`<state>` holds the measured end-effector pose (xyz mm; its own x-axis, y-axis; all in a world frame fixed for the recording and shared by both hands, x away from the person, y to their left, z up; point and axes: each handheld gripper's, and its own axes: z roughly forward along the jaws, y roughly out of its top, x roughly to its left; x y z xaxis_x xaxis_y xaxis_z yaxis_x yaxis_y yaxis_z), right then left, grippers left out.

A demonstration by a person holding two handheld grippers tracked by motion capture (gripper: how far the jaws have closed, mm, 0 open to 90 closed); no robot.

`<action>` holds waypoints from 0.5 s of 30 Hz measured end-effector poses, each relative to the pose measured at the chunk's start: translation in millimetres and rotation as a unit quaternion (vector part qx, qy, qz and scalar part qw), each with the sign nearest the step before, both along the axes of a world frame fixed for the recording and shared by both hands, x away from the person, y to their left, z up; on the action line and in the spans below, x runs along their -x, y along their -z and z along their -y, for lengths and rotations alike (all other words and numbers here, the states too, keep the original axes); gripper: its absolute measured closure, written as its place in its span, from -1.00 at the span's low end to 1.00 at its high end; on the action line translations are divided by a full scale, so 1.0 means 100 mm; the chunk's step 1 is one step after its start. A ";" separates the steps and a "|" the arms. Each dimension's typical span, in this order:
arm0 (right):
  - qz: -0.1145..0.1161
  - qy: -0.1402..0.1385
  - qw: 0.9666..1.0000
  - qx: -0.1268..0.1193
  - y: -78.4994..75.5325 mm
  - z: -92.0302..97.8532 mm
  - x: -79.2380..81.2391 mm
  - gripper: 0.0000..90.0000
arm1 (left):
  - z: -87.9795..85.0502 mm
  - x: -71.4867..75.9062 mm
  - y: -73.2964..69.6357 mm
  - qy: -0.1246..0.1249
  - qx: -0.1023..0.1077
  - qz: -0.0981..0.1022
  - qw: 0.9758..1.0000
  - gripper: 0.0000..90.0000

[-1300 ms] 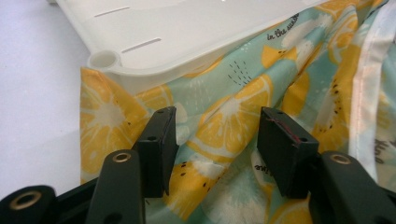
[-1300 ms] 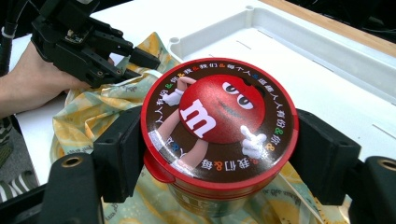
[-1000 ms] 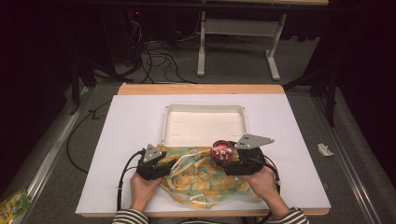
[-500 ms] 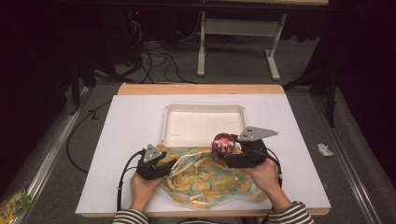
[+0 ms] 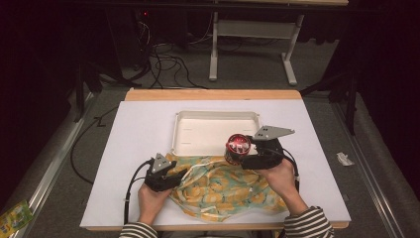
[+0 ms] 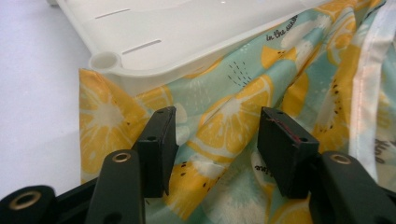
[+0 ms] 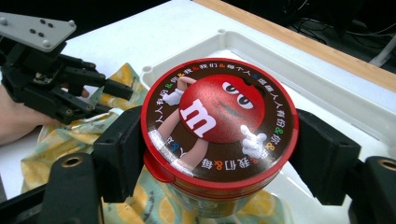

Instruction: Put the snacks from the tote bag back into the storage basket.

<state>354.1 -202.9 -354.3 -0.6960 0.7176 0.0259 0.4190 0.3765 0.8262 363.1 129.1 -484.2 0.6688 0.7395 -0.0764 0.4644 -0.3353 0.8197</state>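
A round candy jar (image 5: 237, 144) with a red cartoon lid (image 7: 217, 116) hangs over the tray's near edge, above the cloth. My right gripper (image 5: 242, 154) (image 7: 217, 154) is shut on it, one black pad against each side just under the lid. A lemon-print cloth (image 5: 223, 191) (image 6: 233, 116) lies crumpled on the table's near side, its far edge tucked under the white tray (image 5: 198, 131) (image 6: 187, 32). My left gripper (image 5: 182, 173) (image 6: 217, 140) rests low over the cloth's left part, jaws wide open with cloth showing between them and nothing pinched. It also appears in the right gripper view (image 7: 116, 88).
The tray (image 7: 327, 88) sits mid-table on a white sheet (image 5: 133, 148) over a wooden top. Bare white surface lies left and right of the cloth. Cables and a desk frame (image 5: 247, 54) stand on the floor beyond the table.
My right gripper has carried the jar up and away from the person, from over the cloth to the tray's near edge. The left gripper and the cloth have stayed put.
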 end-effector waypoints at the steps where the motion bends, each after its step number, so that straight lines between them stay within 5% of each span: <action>1: 0.000 0.001 1.000 -0.001 0.00 0.00 -0.01 -0.42 | 0.00 0.00 0.00 0.000 0.000 0.000 1.000 0.06; 15: -0.003 0.017 1.000 0.001 -0.04 -0.01 -0.25 -0.42 | 0.00 0.00 0.00 -0.001 0.002 0.002 1.000 0.06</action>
<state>379.2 -202.2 -350.3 -0.6712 0.7407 0.0294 0.4371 0.3635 0.8227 362.8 128.7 -484.3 0.6671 0.7410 -0.0774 0.4626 -0.3305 0.8227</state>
